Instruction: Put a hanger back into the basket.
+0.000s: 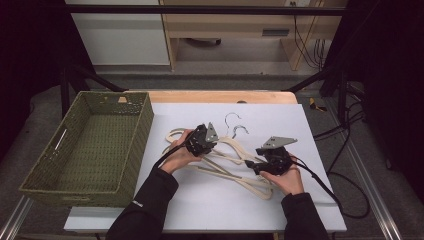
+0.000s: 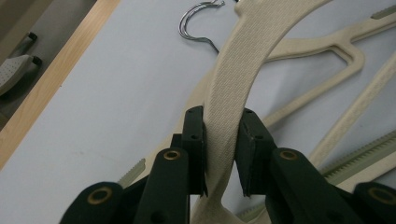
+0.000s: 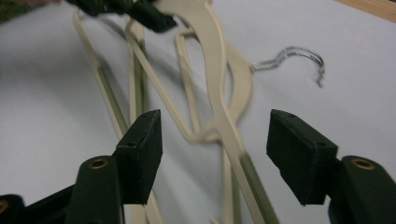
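One cream hanger is pinched by the left gripper beside the green basket, the right gripper is spread empty, so lifting it clear of the pile is likely called for next.

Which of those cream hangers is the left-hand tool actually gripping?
Start at the green woven basket on the table's left, then move right onto the white mat to the tangle of cream hangers. It is the hanger whose broad ribbed arm runs between the left gripper's black fingers, the others lying loose.
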